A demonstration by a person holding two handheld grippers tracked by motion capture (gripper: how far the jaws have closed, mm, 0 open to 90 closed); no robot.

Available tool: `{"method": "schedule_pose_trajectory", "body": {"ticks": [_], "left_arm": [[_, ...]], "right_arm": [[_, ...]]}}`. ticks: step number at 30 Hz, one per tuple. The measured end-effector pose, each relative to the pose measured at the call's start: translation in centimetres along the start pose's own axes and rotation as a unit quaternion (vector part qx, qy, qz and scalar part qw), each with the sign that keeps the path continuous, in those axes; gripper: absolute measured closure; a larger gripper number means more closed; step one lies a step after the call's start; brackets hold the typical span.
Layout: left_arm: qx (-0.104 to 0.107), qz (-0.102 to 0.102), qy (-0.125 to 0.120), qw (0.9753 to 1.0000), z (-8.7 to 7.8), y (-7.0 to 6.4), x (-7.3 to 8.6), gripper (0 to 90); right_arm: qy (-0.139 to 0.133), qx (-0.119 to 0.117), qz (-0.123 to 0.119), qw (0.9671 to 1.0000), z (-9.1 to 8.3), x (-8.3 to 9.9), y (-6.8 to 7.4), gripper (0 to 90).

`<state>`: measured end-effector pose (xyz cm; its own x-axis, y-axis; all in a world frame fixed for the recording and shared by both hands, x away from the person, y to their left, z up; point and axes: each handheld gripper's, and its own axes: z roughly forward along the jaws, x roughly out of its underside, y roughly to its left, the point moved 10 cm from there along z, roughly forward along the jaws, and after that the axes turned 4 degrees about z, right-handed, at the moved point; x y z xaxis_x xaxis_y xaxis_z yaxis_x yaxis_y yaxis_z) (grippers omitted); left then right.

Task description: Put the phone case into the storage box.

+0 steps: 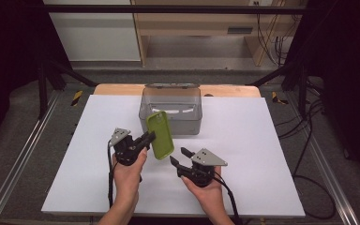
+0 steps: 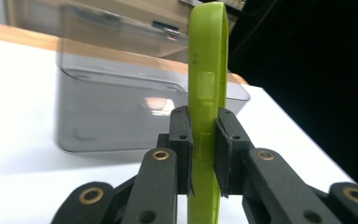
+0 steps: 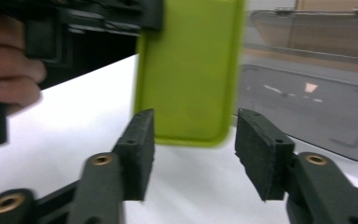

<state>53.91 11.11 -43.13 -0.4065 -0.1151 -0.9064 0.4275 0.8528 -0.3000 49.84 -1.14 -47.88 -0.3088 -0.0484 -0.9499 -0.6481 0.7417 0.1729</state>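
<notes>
Holding the green phone case (image 1: 160,135) clear of the white table (image 1: 262,140), we keep it pinched in our left gripper (image 1: 149,138), whose jaws are closed flat against its front and back faces, as the left gripper view shows, with the pads (image 2: 182,140) bearing on it about halfway along the case's edge (image 2: 208,116). That grip leaves the lower end free and hanging in open air, which looks deliberate: it offers a bare stretch of case for a second grasp. Our right gripper (image 1: 180,156) sits just beside it, lower and to the right, jaws spread wide and holding nothing. In the right gripper view the case's bottom edge (image 3: 186,93) hangs just above the gap between the two pads (image 3: 142,140), not yet touching either. We judge this to be a handover or a two-handed steadying about to begin. Just behind the case stands the grey translucent box (image 1: 187,110), its lid (image 1: 172,86) open, a likely destination, though we cannot tell for certain.
</notes>
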Motion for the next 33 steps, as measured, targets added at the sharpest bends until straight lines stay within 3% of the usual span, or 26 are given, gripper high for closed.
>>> {"method": "schedule_pose_trajectory", "body": {"ticks": [4, 12, 16, 22, 24, 26, 27, 28, 29, 30, 33], "left_arm": [[-0.025, 0.032, 0.001, 0.9992, -0.6, 0.9, -1.2, 78.4], [-0.058, 0.062, 0.002, 0.9964, -1.3, 2.2, -3.7, 78.4], [-0.068, 0.07, 0.004, 0.9952, -1.2, 2.6, -5.4, 78.4], [-0.086, 0.095, 0.003, 0.9918, -0.7, 2.8, -8.1, 78.4], [-0.09, 0.098, 0.003, 0.9911, -0.4, 2.8, -9.0, 78.3], [-0.096, 0.109, 0.005, 0.9894, 0.0, 2.7, -9.9, 78.3], [-0.099, 0.114, 0.006, 0.9884, 0.2, 2.6, -10.1, 78.3], [-0.105, 0.124, 0.007, 0.9867, 0.6, 2.6, -10.6, 78.3], [-0.107, 0.124, 0.007, 0.9864, 0.8, 2.6, -10.8, 78.3], [-0.111, 0.123, 0.01, 0.9862, 1.1, 2.5, -11.1, 78.3], [-0.118, 0.124, 0.01, 0.9852, 1.8, 2.3, -11.9, 78.3]], "right_arm": [[-0.01, 0.013, 0.003, 0.9999, -0.3, -0.4, -0.8, 33.0], [-0.017, 0.03, 0.01, 0.9994, -1.8, -1.0, -3.0, 12.1], [-0.009, 0.042, 0.005, 0.9991, -2.7, -0.9, -3.7, 9.3], [0.003, 0.06, -0.013, 0.9981, -5.4, -0.8, -5.1, 7.4], [-0.001, 0.075, -0.022, 0.9969, -6.8, -0.7, -5.8, 7.6], [-0.034, 0.09, -0.024, 0.9951, -8.9, 0.0, -7.2, 7.7], [-0.034, 0.09, -0.024, 0.9951, -8.9, 0.0, -7.2, 7.7], [-0.049, 0.111, -0.033, 0.9921, -9.6, 0.5, -8.3, 7.7], [-0.049, 0.111, -0.033, 0.9921, -9.6, 0.5, -8.3, 7.7], [-0.049, 0.127, -0.042, 0.9899, -9.8, 0.7, -9.3, 7.7], [-0.057, 0.132, -0.04, 0.9888, -10.0, 0.3, -9.7, 7.7]]}}
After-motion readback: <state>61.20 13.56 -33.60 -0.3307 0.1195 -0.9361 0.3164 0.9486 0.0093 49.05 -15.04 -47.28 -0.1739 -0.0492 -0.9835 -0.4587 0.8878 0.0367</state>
